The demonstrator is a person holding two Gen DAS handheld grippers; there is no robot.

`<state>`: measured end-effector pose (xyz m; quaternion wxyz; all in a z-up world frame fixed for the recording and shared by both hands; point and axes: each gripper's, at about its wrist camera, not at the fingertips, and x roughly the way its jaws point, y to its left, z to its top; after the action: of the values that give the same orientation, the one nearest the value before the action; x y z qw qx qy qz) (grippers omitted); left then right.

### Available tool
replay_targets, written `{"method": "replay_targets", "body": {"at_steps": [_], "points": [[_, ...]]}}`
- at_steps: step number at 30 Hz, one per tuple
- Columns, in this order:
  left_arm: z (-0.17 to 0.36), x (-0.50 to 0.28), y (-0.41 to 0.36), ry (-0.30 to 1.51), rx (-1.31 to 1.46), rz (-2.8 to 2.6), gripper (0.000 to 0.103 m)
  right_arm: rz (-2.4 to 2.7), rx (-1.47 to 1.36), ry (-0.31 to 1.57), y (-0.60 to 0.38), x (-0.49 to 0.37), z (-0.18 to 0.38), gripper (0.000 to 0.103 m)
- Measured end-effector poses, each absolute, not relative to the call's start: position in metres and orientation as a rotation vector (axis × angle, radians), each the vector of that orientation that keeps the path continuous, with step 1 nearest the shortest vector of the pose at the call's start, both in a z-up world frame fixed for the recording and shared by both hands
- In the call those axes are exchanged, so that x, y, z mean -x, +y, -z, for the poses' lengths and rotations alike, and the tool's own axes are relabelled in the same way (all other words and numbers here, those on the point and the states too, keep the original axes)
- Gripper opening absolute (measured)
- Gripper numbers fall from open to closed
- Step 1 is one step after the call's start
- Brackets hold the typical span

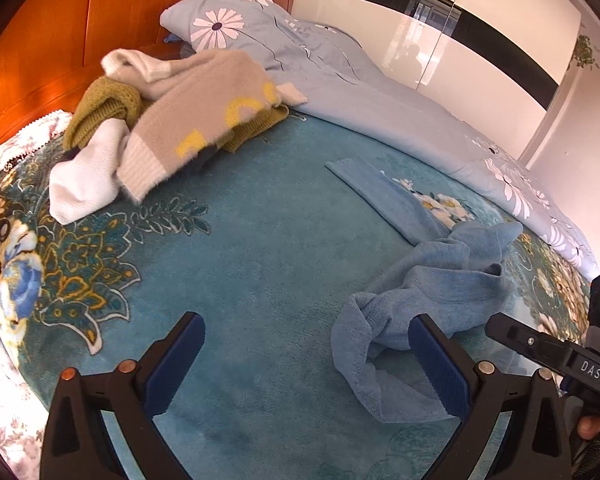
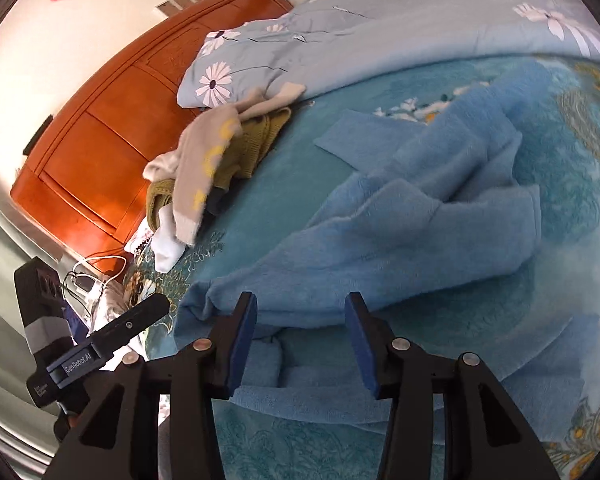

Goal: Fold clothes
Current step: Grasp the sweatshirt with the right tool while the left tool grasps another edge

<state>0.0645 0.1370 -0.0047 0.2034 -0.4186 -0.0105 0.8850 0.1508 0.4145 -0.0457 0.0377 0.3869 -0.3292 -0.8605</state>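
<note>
Both grippers, left [image 1: 306, 364] and right [image 2: 302, 344], are hovering jaws apart over crumpled blue garment [image 2: 400, 220], risking a bunched multi-layer pinch.

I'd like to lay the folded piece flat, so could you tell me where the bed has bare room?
The widest free patch is the teal blanket between the pile of clothes near the headboard and the crumpled blue garment, just ahead of the left gripper. It is crowded under the right gripper, where the garment sprawls.
</note>
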Motion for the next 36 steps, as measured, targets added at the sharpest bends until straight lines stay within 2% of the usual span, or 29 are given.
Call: {"method": "replay_targets", "body": {"at_steps": [1, 4, 13, 18, 19, 20, 21, 22, 23, 29, 36], "points": [[0.006, -0.064, 0.137, -0.026, 1.171, -2.477, 0.103, 2.62, -1.189, -1.039, 0.411, -0.147, 0.049, 0.047], [0.011, -0.064, 0.136, -0.015, 1.179, -2.499, 0.103, 2.571, -1.191, -1.13, 0.393, -0.126, 0.053, 0.056], [0.011, -0.062, 0.115, -0.027, 1.167, -2.55, 0.103, 2.622, -1.385, -1.509, 0.369, -0.091, 0.068, 0.059], [0.011, -0.063, 0.109, -0.047, 1.17, -2.539, 0.103, 2.671, -1.453, -1.471, 0.362, -0.079, 0.071, 0.059], [0.01, -0.063, 0.107, -0.054, 1.169, -2.539, 0.103, 2.682, -1.452, -1.453, 0.362, -0.079, 0.072, 0.055], [0.01, -0.063, 0.105, -0.062, 1.168, -2.538, 0.103, 2.685, -1.447, -1.443, 0.362, -0.081, 0.074, 0.04], [0.009, -0.063, 0.103, -0.069, 1.167, -2.537, 0.103, 2.676, -1.441, -1.443, 0.364, -0.083, 0.076, 0.031], [0.008, -0.063, 0.101, -0.076, 1.165, -2.537, 0.103, 2.656, -1.43, -1.45, 0.366, -0.085, 0.078, 0.016], [0.008, -0.063, 0.098, -0.084, 1.164, -2.536, 0.103, 2.631, -1.41, -1.451, 0.368, -0.088, 0.079, 0.008], [0.007, -0.063, 0.094, -0.128, 1.161, -2.491, 0.103, 2.745, -1.288, -1.261, 0.399, -0.133, 0.046, 0.005], [-0.004, -0.066, 0.136, -0.094, 1.127, -2.371, 0.103, 3.126, -1.221, -1.051, 0.487, -0.216, -0.022, 0.005]]}}
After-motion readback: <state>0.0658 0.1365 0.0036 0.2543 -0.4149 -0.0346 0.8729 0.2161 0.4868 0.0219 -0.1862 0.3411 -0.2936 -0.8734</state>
